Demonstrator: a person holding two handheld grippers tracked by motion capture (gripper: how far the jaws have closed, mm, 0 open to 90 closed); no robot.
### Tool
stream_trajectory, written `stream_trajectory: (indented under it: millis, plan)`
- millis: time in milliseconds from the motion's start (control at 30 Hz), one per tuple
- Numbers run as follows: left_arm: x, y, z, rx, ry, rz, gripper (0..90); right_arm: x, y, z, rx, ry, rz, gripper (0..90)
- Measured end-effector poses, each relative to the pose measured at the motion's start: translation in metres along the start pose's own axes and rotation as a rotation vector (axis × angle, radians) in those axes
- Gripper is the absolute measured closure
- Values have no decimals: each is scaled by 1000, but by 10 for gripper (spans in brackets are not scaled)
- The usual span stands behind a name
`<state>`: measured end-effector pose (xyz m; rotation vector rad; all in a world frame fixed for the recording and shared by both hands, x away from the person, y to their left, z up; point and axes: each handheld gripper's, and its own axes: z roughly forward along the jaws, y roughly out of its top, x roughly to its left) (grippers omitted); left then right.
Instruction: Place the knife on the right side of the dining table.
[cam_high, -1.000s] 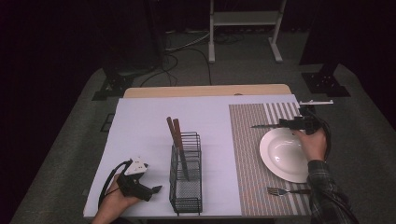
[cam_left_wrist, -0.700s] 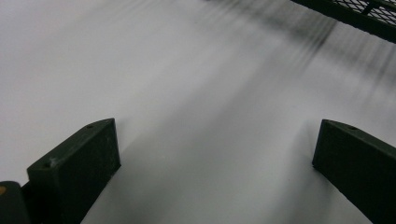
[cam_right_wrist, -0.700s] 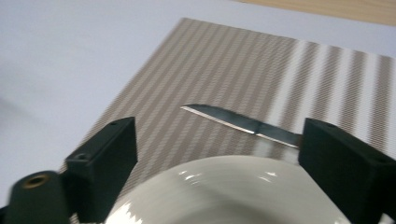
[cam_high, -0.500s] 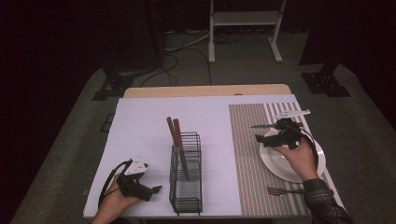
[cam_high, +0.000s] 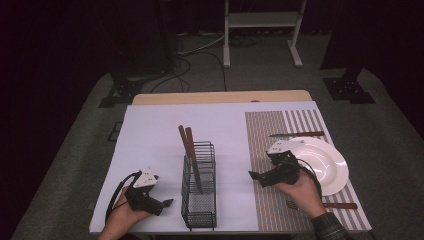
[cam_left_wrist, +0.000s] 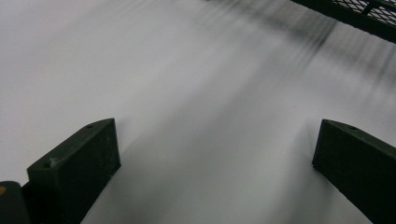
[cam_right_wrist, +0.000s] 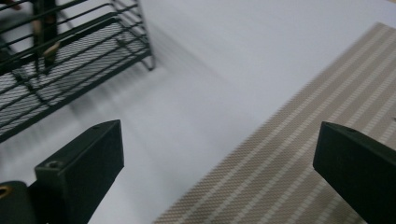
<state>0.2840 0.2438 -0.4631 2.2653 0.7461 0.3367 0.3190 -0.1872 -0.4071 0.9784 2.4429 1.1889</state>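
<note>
My left gripper (cam_high: 166, 202) rests low over the white table (cam_high: 150, 135) near its front left edge, jaws open and empty (cam_left_wrist: 215, 154). It points toward a black wire basket (cam_high: 200, 192), whose corner shows in the left gripper view (cam_left_wrist: 359, 21). Two wooden-handled utensils (cam_high: 187, 142) stand in the basket. My right gripper (cam_high: 253, 176) hovers open and empty (cam_right_wrist: 219, 158) at the left edge of the striped placemat (cam_high: 280, 127). In the right gripper view the placemat (cam_right_wrist: 303, 135) and the basket (cam_right_wrist: 60, 79) lie ahead. A white plate (cam_high: 327, 165) lies to the right of that gripper.
A wooden-handled knife (cam_high: 297, 134) lies on the placemat beyond the plate. A fork (cam_high: 325, 205) with a wooden handle lies at the mat's near edge, by the right hand. Bare white table spreads between the basket and the placemat.
The right gripper has pulled back from the knife, moving left and nearer across the plate to the mat's left edge. The knife stays where it lay. The left gripper has not moved.
</note>
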Motion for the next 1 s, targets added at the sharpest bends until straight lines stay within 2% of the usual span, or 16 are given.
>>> stream_trajectory:
  millis: [233, 333, 400, 467, 667, 767, 800, 867, 1000]
  plan:
    - [0, 0, 0, -2, 0, -2, 0, 32, -5, 17, 35, 69, -56, 10]
    - [0, 0, 0, -2, 1, -4, 0, 48, -11, 30, 73, 102, -100, 10]
    - [0, 0, 0, -2, 1, -1, 0, 52, -12, 34, 84, 111, -107, 10]
    - [0, 0, 0, -2, 1, -1, 0, 60, -15, 42, 109, 126, -136, 10]
    - [0, 0, 0, -2, 1, -1, 0, 69, -21, 51, 136, 143, -151, 10]
    - [0, 0, 0, -2, 1, -1, 0, 75, -25, 56, 157, 142, -185, 10]
    - [0, 0, 0, -2, 1, -1, 0, 77, -26, 58, 163, 143, -182, 10]
    - [0, 0, 0, -2, 1, -1, 0, 80, -29, 61, 161, 128, -194, 0]
    - [0, 0, 0, -2, 1, -1, 0, 79, -31, 60, 141, 134, -198, 0]
